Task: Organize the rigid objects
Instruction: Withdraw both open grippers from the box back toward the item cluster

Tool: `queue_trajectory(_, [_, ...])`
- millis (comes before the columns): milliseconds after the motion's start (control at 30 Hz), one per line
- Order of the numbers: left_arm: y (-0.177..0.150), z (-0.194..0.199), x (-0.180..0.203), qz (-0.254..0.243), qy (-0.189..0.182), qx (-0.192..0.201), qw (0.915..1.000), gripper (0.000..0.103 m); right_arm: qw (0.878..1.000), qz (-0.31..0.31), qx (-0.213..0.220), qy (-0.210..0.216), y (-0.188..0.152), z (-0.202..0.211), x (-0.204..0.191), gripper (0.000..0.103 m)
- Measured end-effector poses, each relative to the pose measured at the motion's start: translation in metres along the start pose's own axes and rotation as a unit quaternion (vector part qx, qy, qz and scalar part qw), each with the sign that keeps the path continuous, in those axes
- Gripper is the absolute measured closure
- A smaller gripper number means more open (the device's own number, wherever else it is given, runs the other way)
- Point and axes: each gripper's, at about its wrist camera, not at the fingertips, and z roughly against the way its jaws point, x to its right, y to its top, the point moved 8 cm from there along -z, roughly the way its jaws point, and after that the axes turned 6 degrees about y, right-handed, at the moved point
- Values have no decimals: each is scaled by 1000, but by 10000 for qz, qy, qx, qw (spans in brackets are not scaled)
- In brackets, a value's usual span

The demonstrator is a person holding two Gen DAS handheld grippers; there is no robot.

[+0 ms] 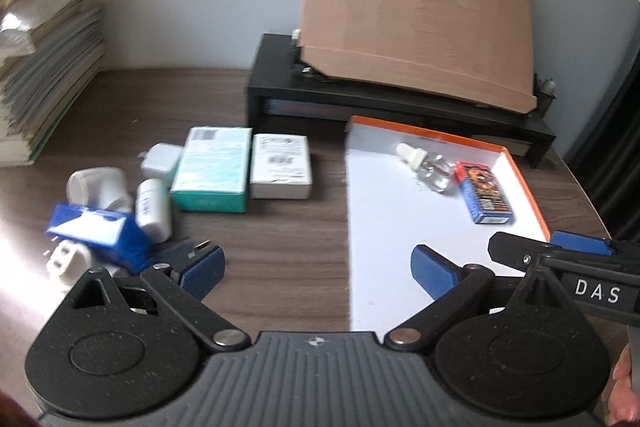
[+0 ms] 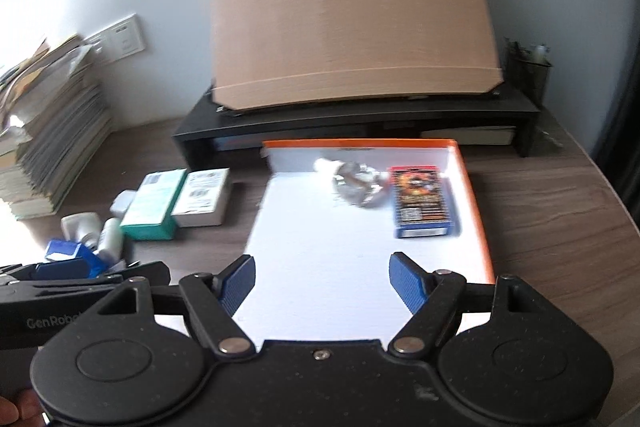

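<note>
On left wrist view only: white plug (image 1: 60,261); both views: left gripper (image 1: 316,269), right gripper (image 2: 322,283) spread, empty.

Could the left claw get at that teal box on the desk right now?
Probably yes. The left claw is open and empty, and the teal box lies ahead on bare desk, with nothing between them; the white box sits close beside it.
</note>
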Motion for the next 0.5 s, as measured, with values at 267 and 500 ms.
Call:
queue_trajectory(267, [-17, 17, -46, 336, 212, 44, 9992, 1, 9981, 387, -187, 447, -11, -10, -50, 16])
queue_trajectory(500, [-35, 29, -90, 595, 496, 106, 9969, 0, 9930, 699, -382, 869, -24, -21, -94, 16])
